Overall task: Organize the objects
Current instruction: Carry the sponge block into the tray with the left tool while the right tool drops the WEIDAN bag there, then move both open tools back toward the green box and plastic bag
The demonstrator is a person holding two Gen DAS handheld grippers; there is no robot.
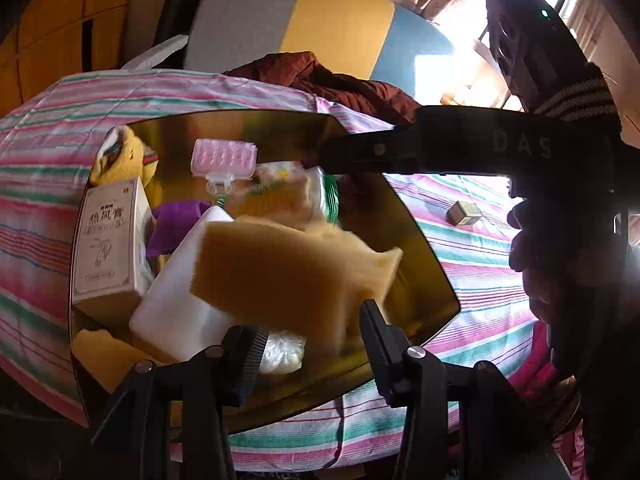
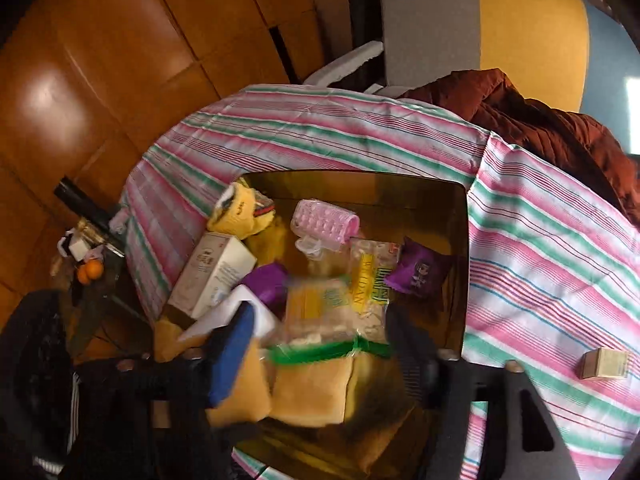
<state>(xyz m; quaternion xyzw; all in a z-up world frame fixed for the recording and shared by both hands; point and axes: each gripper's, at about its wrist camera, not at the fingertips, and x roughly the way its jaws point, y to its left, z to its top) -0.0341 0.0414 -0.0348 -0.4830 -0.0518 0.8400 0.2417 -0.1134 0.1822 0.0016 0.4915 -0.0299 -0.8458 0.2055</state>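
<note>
Spillage is risked if the blurred tan sponge slab point(image 1: 288, 272), seen loose between the parted left tongs point(image 1: 312, 344), tips off the overfilled gold box point(image 1: 432, 280), while the right tongs point(image 2: 320, 344) hang released.

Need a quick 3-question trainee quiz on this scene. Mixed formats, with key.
1. True or false: the small gold cube box lies inside the gold-brown rectangular tray.
2. What colour is the glossy snack packet near the tray's right wall in the right wrist view? A purple, B red, C blue.
3. Fill in: the tray rests on a pink, green and white ____ cloth.
Key: 1 false; 2 A; 3 striped.
</note>
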